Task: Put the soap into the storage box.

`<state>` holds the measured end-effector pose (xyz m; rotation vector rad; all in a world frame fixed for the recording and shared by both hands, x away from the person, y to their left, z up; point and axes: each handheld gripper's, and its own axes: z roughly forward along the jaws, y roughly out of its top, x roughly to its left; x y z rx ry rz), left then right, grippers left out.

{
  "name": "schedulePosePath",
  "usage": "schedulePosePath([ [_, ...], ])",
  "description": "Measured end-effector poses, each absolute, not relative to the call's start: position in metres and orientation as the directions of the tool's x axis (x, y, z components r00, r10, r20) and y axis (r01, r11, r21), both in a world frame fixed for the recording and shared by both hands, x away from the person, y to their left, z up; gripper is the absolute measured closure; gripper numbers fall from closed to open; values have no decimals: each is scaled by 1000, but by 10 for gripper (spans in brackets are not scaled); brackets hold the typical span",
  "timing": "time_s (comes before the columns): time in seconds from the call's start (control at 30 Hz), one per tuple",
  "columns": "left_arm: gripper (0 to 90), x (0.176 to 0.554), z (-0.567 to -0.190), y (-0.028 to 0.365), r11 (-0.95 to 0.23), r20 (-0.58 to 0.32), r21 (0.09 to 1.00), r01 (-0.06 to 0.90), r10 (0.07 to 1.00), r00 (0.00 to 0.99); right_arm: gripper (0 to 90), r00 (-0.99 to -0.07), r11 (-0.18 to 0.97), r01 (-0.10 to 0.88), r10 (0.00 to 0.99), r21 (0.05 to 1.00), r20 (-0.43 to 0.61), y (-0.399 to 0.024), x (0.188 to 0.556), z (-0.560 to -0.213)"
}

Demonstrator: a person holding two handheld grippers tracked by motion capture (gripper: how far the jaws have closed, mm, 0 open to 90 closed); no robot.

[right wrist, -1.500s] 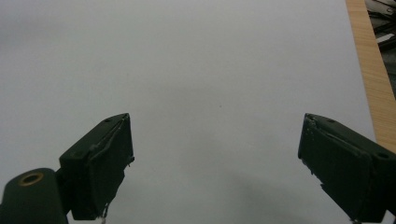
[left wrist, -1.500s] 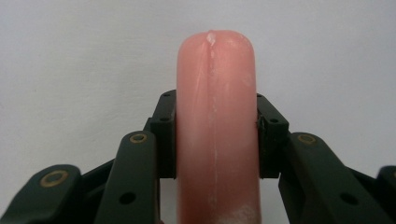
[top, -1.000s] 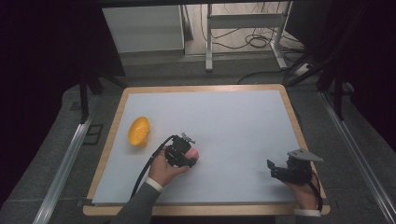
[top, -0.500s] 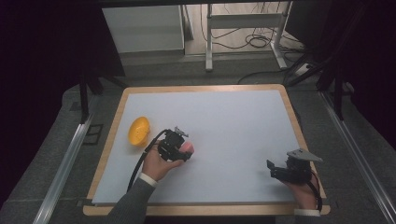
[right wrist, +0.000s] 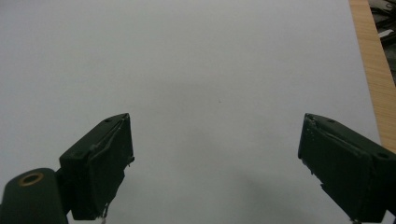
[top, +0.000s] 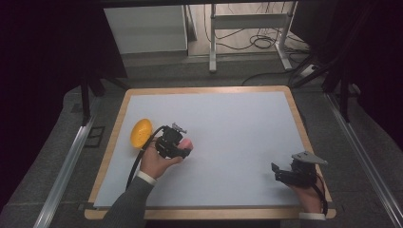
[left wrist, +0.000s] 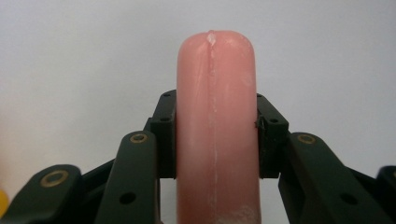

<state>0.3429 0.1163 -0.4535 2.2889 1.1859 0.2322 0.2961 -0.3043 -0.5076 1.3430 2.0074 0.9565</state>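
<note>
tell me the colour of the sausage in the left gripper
Pale pink sausage, clearest in the left gripper view.

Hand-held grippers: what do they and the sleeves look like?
Both are black. The left hand-held gripper trails a black cable past a grey sleeve with a white cuff. In its own view, brass-coloured rivets sit in the black linkage. The right hand-held gripper carries a grey three-cornered plate on top; its pads are flat, blocky and scuffed. A white cuff shows at that wrist.

No legible text, label or number anywhere
</note>
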Motion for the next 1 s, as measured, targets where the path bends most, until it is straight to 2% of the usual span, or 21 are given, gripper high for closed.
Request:
schedulePosePath([
  [1.0,600,365,-442,166,-392,-78,545,741,856,511,99,-358,259,559,932,788,-52,-303,298,-510],
])
